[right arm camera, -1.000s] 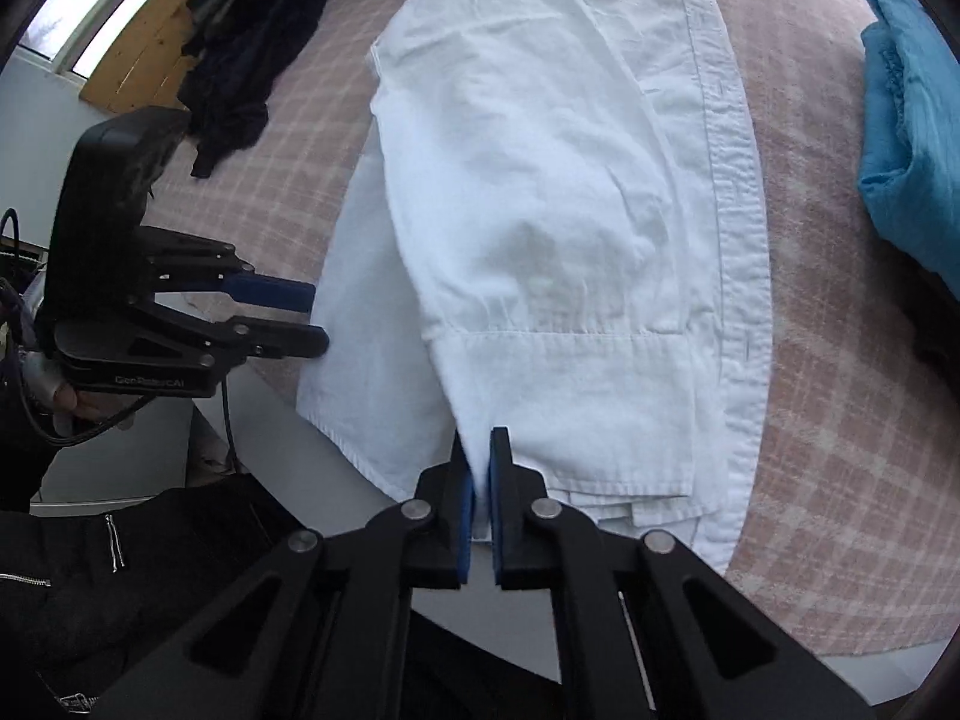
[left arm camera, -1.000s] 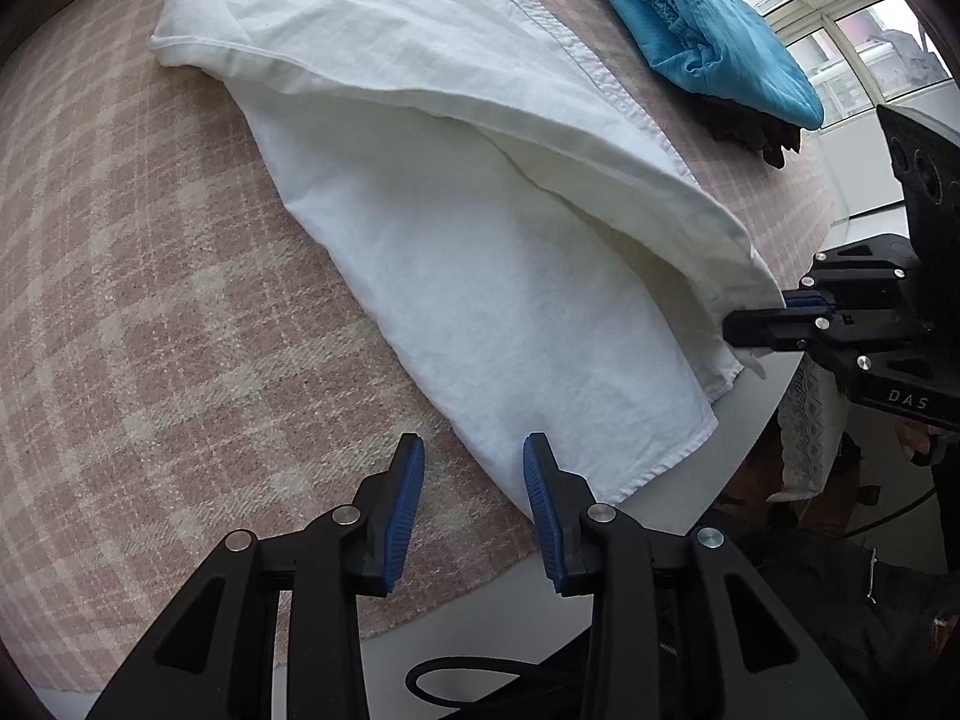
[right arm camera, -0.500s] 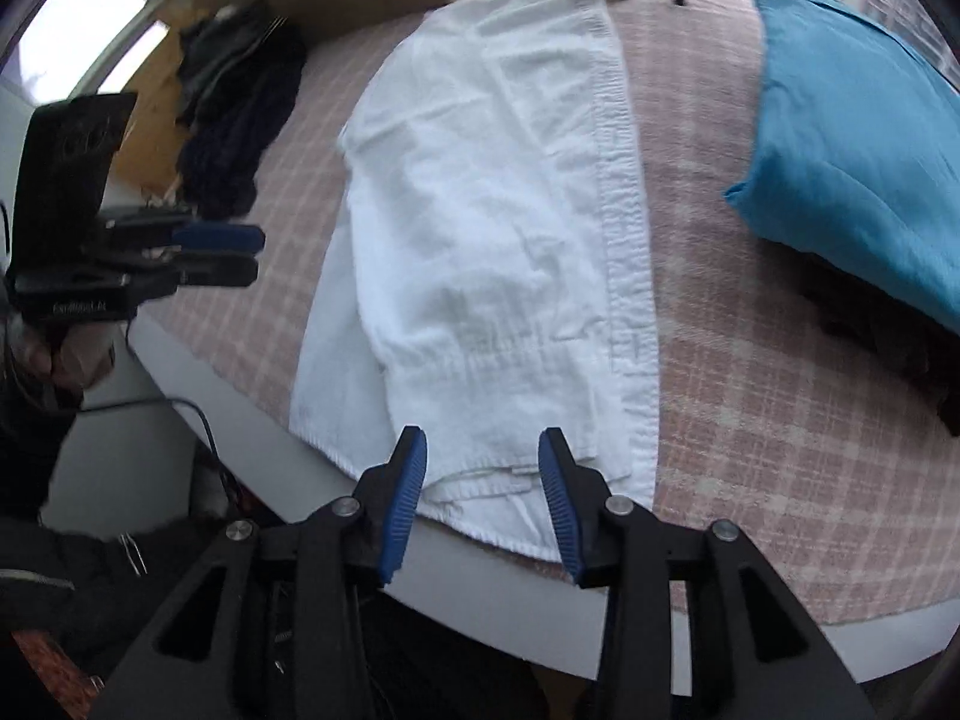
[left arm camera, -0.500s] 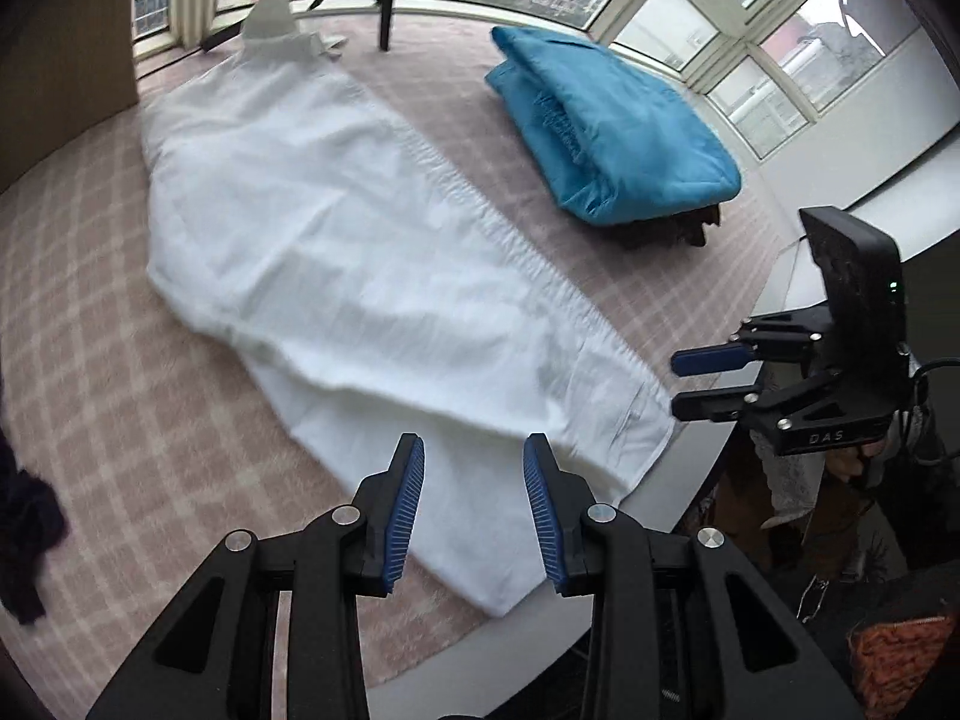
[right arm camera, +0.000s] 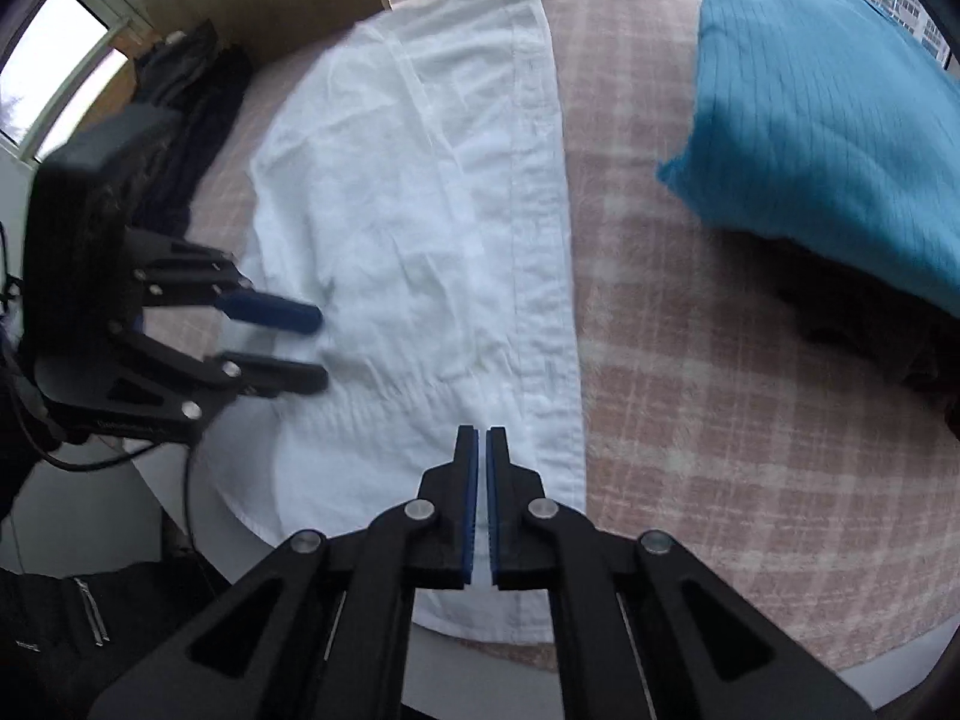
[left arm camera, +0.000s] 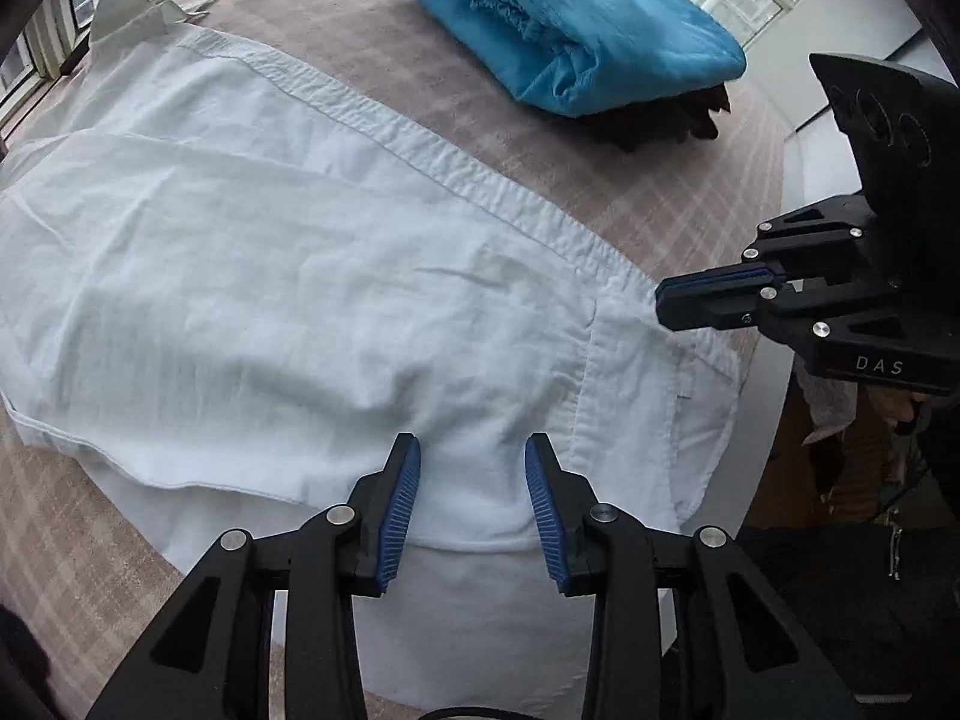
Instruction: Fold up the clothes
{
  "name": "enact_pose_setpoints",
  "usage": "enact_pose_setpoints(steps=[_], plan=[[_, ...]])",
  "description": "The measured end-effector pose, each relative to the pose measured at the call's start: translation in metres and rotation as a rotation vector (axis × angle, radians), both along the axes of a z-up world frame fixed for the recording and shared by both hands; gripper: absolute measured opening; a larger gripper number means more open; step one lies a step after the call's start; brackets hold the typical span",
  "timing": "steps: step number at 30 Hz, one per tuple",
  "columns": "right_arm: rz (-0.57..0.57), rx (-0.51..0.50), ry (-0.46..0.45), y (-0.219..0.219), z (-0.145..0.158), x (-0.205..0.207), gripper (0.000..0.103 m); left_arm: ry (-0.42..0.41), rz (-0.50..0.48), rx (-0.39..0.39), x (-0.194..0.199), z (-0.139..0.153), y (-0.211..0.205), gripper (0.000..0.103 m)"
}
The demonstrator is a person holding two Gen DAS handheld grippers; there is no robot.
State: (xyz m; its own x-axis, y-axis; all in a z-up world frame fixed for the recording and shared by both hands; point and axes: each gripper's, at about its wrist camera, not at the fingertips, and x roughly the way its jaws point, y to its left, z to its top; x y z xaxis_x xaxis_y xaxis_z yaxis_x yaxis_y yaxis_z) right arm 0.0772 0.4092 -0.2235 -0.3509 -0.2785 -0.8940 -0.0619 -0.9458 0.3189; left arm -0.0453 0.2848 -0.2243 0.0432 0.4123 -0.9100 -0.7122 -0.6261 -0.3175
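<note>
A white shirt (left arm camera: 270, 312) lies flat on the pink plaid table (left arm camera: 660, 192), collar far away and hem at the near edge. My left gripper (left arm camera: 471, 441) hovers open just above the hem area, and no cloth is between its blue pads. The right wrist view shows it, blurred, as the left gripper (right arm camera: 321, 348) at the shirt's left side (right arm camera: 408, 228). My right gripper (right arm camera: 482, 432) is shut over the shirt near the button placket, and I see no cloth pinched in it. From the left wrist view the right gripper (left arm camera: 663, 300) points at the placket edge.
A folded blue garment (left arm camera: 570, 30) lies on dark clothes (left arm camera: 672, 120) at the far right of the table. More dark clothes (right arm camera: 186, 102) are piled at the far left. The table's white rim (right arm camera: 180, 516) runs close under both grippers, with a person's dark clothing (right arm camera: 90, 630) beyond it.
The right gripper let go of the shirt's hem, opened, then shut again empty. The folded-over side now lies flat. My left gripper moved right, from the bare cloth to over the hem.
</note>
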Motion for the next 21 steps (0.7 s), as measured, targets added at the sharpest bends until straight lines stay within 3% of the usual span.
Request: enact_pose_setpoints(steps=[4, 8, 10, 13, 15, 16, 17, 18, 21], plan=[[0.023, -0.008, 0.058, -0.015, -0.002, -0.033, 0.003, 0.000, 0.026, 0.066, -0.002, 0.010, 0.004, 0.034], [0.077, -0.022, 0.069, -0.021, -0.021, -0.060, 0.003, 0.009, 0.035, -0.005, 0.002, -0.007, 0.007, 0.034], [0.126, -0.001, 0.020, -0.024, -0.035, -0.061, 0.003, 0.009, 0.061, 0.000, 0.004, -0.010, -0.003, 0.034], [0.136, 0.012, -0.017, -0.013, -0.036, -0.049, 0.002, -0.016, 0.157, -0.014, 0.010, 0.000, -0.033, 0.034], [0.096, 0.010, -0.024, 0.003, -0.025, -0.033, 0.011, -0.017, 0.235, -0.014, 0.018, 0.013, -0.060, 0.035], [0.074, 0.011, -0.023, 0.011, -0.020, -0.024, 0.026, -0.021, 0.279, -0.024, 0.023, 0.018, -0.075, 0.038], [0.052, 0.007, -0.024, 0.019, -0.017, -0.014, 0.048, -0.040, 0.324, -0.019, 0.030, 0.022, -0.089, 0.041], [0.029, 0.001, -0.023, 0.027, -0.015, -0.005, 0.055, -0.059, 0.368, -0.014, 0.037, 0.025, -0.103, 0.045], [-0.033, -0.025, -0.019, 0.041, -0.020, 0.006, 0.058, -0.115, 0.471, -0.008, 0.052, 0.020, -0.122, 0.046]])
